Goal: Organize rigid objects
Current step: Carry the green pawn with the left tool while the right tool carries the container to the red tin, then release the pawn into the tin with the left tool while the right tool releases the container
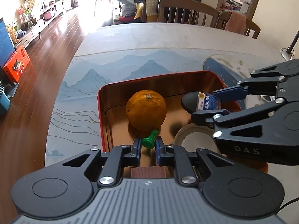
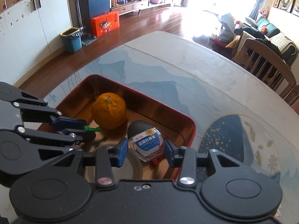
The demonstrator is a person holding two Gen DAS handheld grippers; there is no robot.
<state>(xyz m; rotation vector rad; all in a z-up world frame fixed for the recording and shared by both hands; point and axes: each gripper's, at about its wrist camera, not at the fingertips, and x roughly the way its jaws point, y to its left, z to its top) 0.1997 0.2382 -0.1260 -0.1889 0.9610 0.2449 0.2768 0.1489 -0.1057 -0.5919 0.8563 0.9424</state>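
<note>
- Left wrist view: the left claw [image 1: 148, 143] is pinching a green pawn-shaped piece [image 1: 149, 139] between its blue pads, low over the near end of the red tin tray [image 1: 103, 112]. The piece's stem pokes forward towards the orange [image 1: 146, 110], which sits on the tray's shiny floor just ahead.
- Same view, right side: the right claw [image 1: 217, 103] reaches in over the tray's right half, clamped on a small bottle [image 1: 201, 101] with a dark rounded cap. Below it lies a pale ring-shaped object [image 1: 194, 138]; what it is, hard to tell.
- For a clean drop, I'd say the green piece wants to go down short of the orange, on bare floor, and be let go low so it doesn't bounce or roll.
- Right wrist view: the right claw [image 2: 146, 149] grips the bottle [image 2: 145, 141] by its clear sides, cap pointing away, blue label up. It hangs above the tray [image 2: 190, 128], right of the orange [image 2: 109, 113].
- The left claw [image 2: 87, 128] comes in from the left with the green piece [image 2: 92, 128] beside the orange. The two claws are near each other, so I'd take turns: one releases and backs off, then the other.
- The painted tabletop [image 2: 186, 71] beyond is bare.
</note>
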